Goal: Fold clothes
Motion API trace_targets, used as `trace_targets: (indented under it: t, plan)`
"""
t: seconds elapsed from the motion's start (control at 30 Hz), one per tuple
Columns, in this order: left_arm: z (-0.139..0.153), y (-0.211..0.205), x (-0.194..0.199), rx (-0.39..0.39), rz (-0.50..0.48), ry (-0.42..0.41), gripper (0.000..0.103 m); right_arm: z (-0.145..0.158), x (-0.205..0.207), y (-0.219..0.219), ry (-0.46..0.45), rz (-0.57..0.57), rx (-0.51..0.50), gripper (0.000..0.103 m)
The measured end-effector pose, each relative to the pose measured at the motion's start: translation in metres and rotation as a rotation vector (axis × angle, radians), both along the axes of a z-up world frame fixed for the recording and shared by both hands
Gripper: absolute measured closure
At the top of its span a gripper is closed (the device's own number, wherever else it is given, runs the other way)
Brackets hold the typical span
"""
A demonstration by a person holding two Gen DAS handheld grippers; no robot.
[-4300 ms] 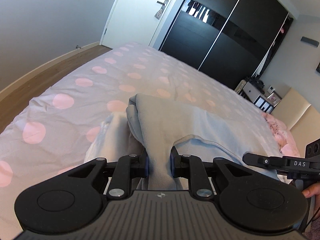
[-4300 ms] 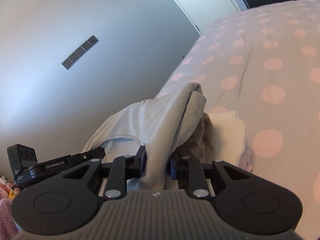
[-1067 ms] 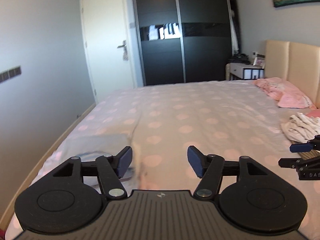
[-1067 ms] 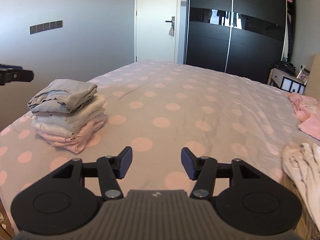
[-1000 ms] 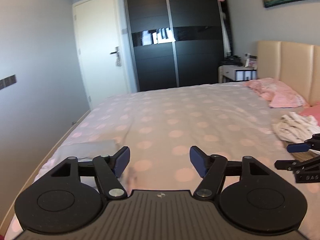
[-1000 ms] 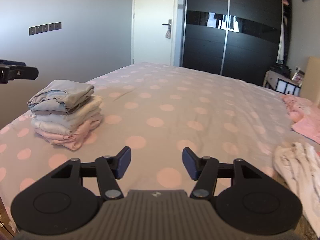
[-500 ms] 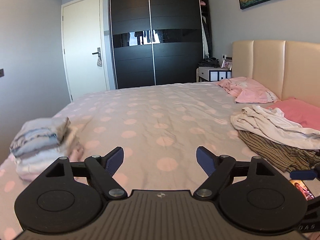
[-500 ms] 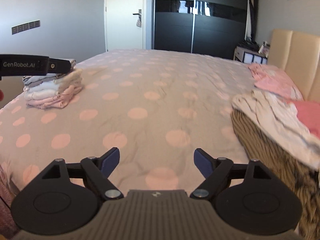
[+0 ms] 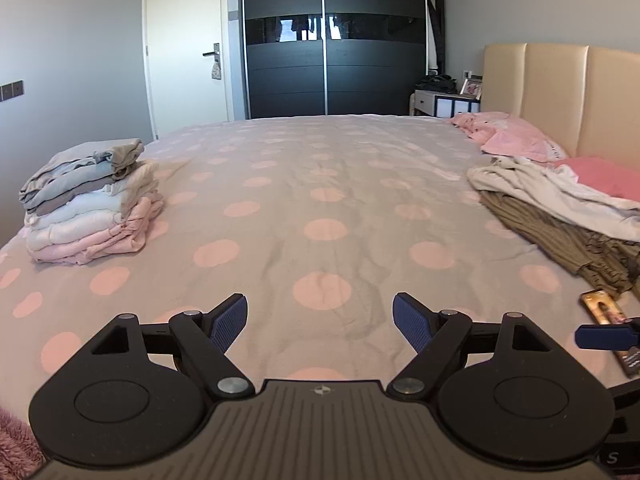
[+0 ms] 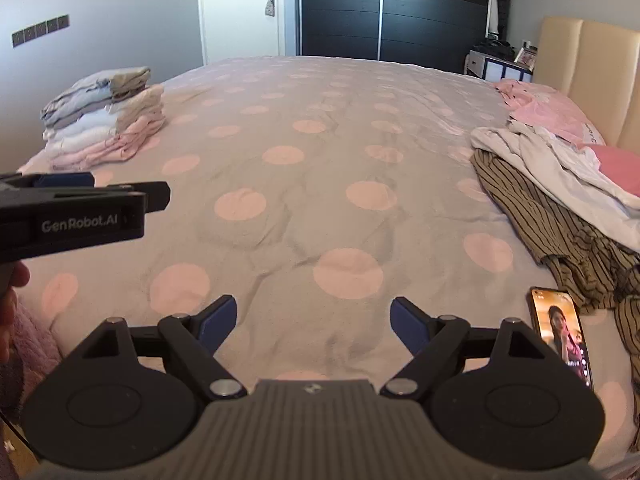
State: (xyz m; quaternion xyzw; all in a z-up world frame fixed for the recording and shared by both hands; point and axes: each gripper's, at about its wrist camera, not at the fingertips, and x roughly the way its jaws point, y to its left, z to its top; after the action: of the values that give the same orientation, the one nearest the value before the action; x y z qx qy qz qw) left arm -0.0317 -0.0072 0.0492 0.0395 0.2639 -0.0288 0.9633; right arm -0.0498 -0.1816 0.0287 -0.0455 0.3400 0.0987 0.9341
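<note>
1. Clothes sit in two places on the bed [image 9: 320, 208]: a folded stack [image 9: 90, 204] at the far left, and an unfolded heap [image 9: 560, 208] at the right.
2. From the right wrist view I see the same folded stack [image 10: 104, 114] at the far left, grey and white pieces on top, pink ones at the bottom, resting on the spotted bedcover [image 10: 320, 160].
3. On the heap, a white garment [image 10: 552, 164] lies over a brown striped one [image 10: 560, 232], which spreads toward the near right edge of the bed.
4. A pink pillow [image 9: 516, 138] lies at the far right against the beige headboard [image 9: 560, 92].
5. A phone [image 10: 562, 336] with its screen lit lies on the bedcover at the near right, just beside the striped garment's hem.
6. My left claw [image 9: 320, 322] is spread wide with nothing between its blue pads; only bare bedcover shows in the gap.
7. My right claw [image 10: 312, 322] is likewise spread wide and empty, over the near middle of the bed.
8. In the right wrist view the left claw's body [image 10: 76, 216] reaches in from the left, and part of a hand [image 10: 14, 280] shows under it.
9. Neither claw touches any garment; both piles are well apart from them.
10. A dark wardrobe [image 9: 332, 40] and a white door [image 9: 188, 48] stand beyond the far end of the bed.
</note>
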Motion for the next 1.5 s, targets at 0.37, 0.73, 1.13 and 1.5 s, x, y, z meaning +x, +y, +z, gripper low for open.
trace_targets:
  t: [0.37,0.73,1.13,1.5]
  plan:
    - [-0.038,0.017,0.031,-0.009,0.067,0.066,0.023,-0.014,0.038,0.005,-0.032,-0.039,-0.017,0.015]
    - [-0.044,0.023,0.038,0.012,0.089,0.082,0.023,-0.020,0.051,0.000,0.000,-0.078,0.031,0.011]
    - [-0.063,-0.008,0.110,0.064,0.009,0.123,0.023,-0.065,0.119,-0.009,0.134,-0.076,0.086,0.011]
    - [-0.040,0.004,0.117,0.005,0.018,0.041,0.025,-0.031,0.134,-0.014,0.006,-0.099,0.066,0.011]
